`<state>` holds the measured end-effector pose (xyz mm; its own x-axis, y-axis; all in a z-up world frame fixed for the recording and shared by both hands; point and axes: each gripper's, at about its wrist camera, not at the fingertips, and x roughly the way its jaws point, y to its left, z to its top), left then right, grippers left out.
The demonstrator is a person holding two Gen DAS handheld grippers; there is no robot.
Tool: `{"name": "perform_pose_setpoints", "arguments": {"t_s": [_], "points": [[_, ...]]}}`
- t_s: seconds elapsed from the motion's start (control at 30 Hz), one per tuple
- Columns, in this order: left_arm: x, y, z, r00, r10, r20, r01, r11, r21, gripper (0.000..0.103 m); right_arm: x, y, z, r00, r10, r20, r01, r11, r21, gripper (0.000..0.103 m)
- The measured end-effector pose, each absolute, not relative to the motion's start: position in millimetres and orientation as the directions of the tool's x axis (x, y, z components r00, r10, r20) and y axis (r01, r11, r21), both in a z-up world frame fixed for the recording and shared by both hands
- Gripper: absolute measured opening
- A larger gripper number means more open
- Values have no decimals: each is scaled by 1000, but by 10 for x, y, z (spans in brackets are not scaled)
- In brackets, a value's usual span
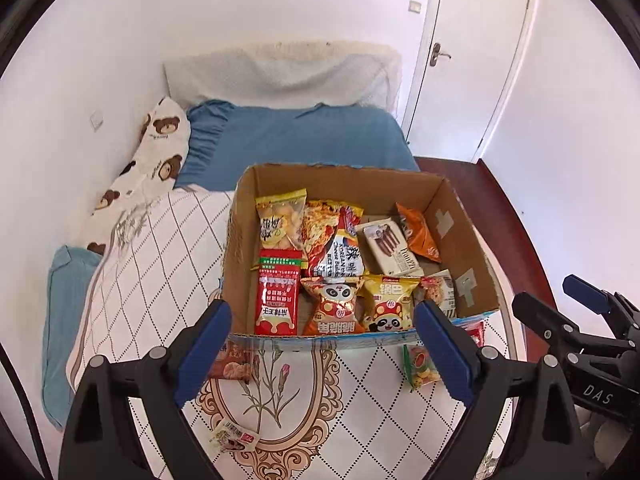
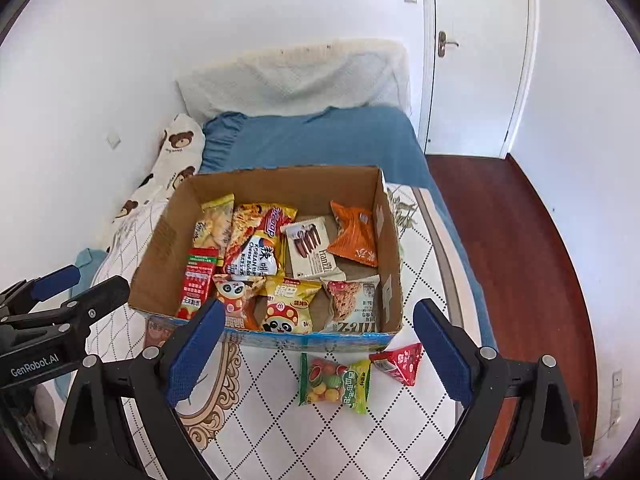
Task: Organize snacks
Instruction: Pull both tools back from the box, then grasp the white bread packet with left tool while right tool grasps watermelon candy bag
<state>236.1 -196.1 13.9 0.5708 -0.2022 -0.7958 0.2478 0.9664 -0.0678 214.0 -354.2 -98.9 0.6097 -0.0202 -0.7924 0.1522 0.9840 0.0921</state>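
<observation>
Two grippers raised over the bed, left gripper (image 1: 322,344) and right gripper (image 2: 320,354), jaws spread wide, nothing between them. Cardboard box (image 2: 160,248) of snack packets centred on quilt (image 2: 280,432). Candy bag (image 2: 336,384) and red triangular packet (image 2: 400,362) loose, just near of box, right. Small sachet (image 1: 234,438) nearer, left.

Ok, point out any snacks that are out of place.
Four packets lie on the bedspread outside the cardboard box: a fruit candy bag and a red triangular pack near its front right corner, a brown packet at its front left, and a small sachet nearer the camera.
</observation>
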Motion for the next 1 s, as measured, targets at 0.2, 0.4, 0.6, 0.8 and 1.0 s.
{"name": "perform_pose_setpoints", "arguments": {"t_s": [0.2,0.4,0.6,0.8,1.0], "points": [[2144,-1931,388,635,-223,-740,249,966,-77,94,1890,-3519,-790,646,-15,-763,156,981,112,97],[1987,-1901,416,671,-231,-704,226,969,-102,94,1725,-3607,-800,658,40,-752,160,968,192,97],[2055,-1914,66,658,-186,-730,196,978,-73,97,1837,-3817,-1552,524,117,-844,223,937,268,64],[2124,-1880,-601,554,-112,-825,178,984,-14,99,2110,-4082,-2601,386,234,-892,362,852,380,66],[2007,-1365,-1401,412,27,-911,14,999,36,99,2235,-3971,-3182,301,251,-920,399,843,360,67]]}}
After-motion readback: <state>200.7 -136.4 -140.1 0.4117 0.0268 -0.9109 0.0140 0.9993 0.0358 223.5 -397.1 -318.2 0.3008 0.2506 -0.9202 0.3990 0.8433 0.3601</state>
